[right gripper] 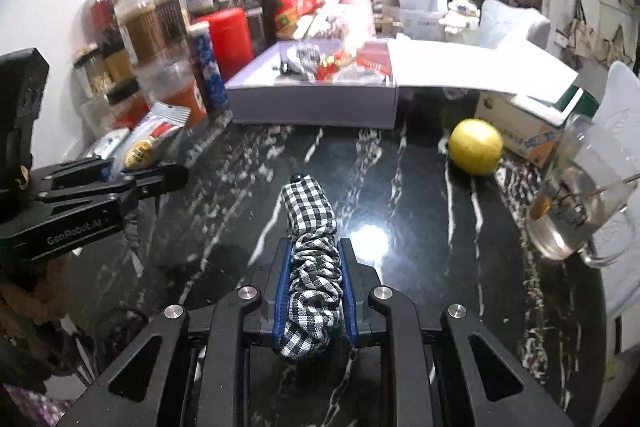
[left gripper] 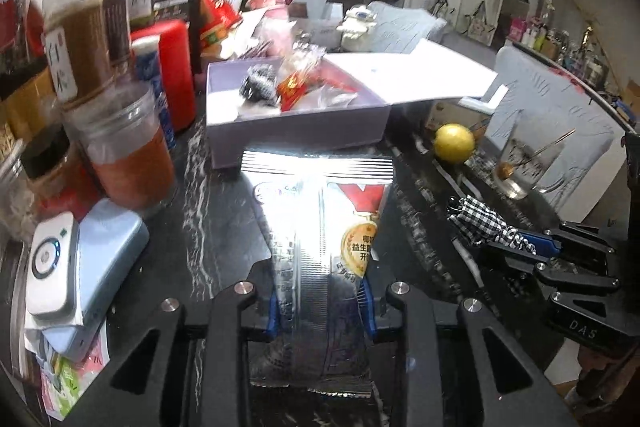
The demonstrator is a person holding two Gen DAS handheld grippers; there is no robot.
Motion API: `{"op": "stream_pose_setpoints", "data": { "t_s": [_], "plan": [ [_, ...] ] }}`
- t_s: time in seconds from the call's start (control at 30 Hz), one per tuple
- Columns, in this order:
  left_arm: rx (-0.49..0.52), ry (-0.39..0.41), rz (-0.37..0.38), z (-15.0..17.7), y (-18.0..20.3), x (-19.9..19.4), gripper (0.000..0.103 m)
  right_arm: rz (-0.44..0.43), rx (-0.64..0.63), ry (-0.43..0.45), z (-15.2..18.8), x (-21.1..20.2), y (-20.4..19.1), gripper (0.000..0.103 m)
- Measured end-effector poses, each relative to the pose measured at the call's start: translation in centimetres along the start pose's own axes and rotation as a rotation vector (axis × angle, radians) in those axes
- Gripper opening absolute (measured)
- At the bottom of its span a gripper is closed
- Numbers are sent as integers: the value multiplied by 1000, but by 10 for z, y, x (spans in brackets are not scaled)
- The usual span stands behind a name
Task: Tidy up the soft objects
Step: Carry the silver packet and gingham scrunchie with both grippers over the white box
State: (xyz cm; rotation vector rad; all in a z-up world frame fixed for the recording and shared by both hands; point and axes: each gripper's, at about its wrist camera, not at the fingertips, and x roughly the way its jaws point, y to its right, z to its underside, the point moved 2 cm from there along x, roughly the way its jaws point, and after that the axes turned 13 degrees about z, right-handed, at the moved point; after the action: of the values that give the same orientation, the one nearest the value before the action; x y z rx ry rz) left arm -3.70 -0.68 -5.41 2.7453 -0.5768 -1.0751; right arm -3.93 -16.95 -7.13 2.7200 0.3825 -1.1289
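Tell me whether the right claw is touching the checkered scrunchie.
Touching. The right wrist view shows the right claw shut on the checkered scrunchie, with both blue pads pressed against its sides and the fabric bunched between them.

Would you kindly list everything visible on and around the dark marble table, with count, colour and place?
foil snack packet: one, silver with red, held in the left hand-held gripper
checked scrunchie: one, black and white, held in the right hand-held gripper
open box: one, pale lilac, table's far side, small items inside
lemon: one, yellow, right of box
glass mug: one, clear, right edge
red canister: one, left of box
jars: several, brown and orange contents, left
marble table: one, black, white veins
left hand-held gripper: black, shut
right hand-held gripper: black, shut
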Motion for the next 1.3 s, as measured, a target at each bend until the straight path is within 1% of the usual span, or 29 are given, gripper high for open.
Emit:
{"op": "stream_pose_setpoints", "data": {
  "t_s": [0.17, 0.43, 0.67, 0.83, 1.17, 1.3],
  "plan": [
    [27, 55, 38, -19, 15, -11, 30, -11, 16, 74, -15, -23, 4, 22],
    [80, 151, 61, -59, 30, -29, 30, 0, 9, 178, -51, -46, 13, 22],
    [124, 227, 10, -100, 31, -37, 30, -3, 2, 251, -91, -51, 20, 22],
    [133, 276, -9, -130, 25, -37, 30, 2, -8, 286, -124, -46, 25, 22],
    [115, 311, -17, -179, 6, -15, 30, 10, -1, 335, -181, -29, 37, 22],
    [133, 335, -33, -197, -4, -2, 30, 22, -2, 348, -201, -17, 40, 22]
  ]
}}
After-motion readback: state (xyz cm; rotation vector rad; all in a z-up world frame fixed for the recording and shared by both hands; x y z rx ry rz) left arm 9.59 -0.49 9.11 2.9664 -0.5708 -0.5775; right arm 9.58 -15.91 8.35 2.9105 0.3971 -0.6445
